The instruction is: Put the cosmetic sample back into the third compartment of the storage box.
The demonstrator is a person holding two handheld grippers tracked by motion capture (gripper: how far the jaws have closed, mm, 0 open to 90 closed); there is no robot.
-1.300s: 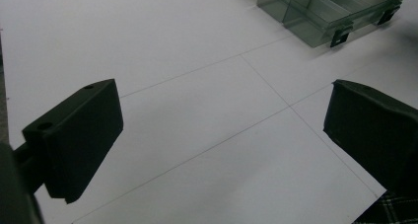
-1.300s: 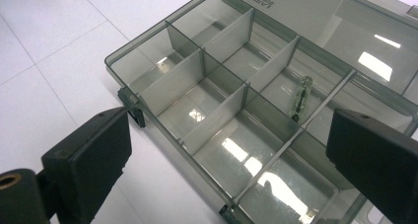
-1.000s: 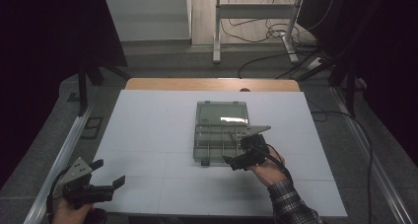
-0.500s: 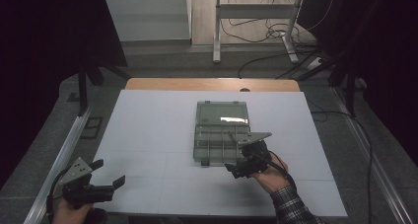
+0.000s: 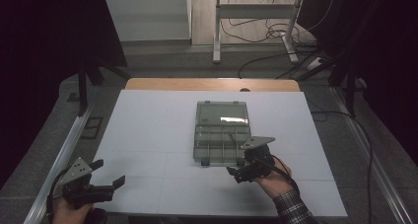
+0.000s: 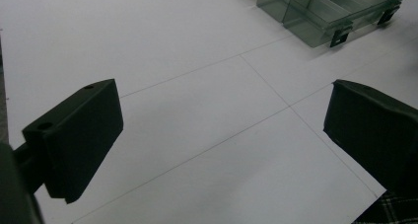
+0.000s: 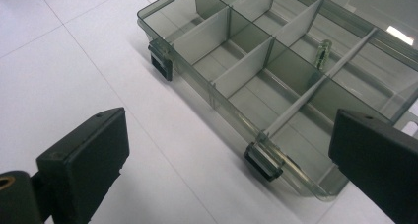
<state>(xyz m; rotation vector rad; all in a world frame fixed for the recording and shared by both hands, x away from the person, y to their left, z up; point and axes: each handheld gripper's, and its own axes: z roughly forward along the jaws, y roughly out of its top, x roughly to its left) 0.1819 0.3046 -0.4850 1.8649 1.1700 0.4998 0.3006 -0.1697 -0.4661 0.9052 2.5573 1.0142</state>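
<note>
Jaws of right gripper (image 7: 226,160) open, organizer box (image 7: 276,81) just beyond, seemingly untouched; left gripper (image 6: 217,140) open.

One open compartment box (image 5: 221,135), two latches (image 7: 263,161), perhaps one small item (image 7: 322,53) inside.

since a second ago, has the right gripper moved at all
Yes. In the high view the right gripper has drawn back from the open organizer box toward the table's near edge, past the box's front wall.

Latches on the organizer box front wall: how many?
2. One latch sits near the front wall's left corner in the right gripper view, the other latch near the right corner by the jaw. The organizer box lies open.
</note>
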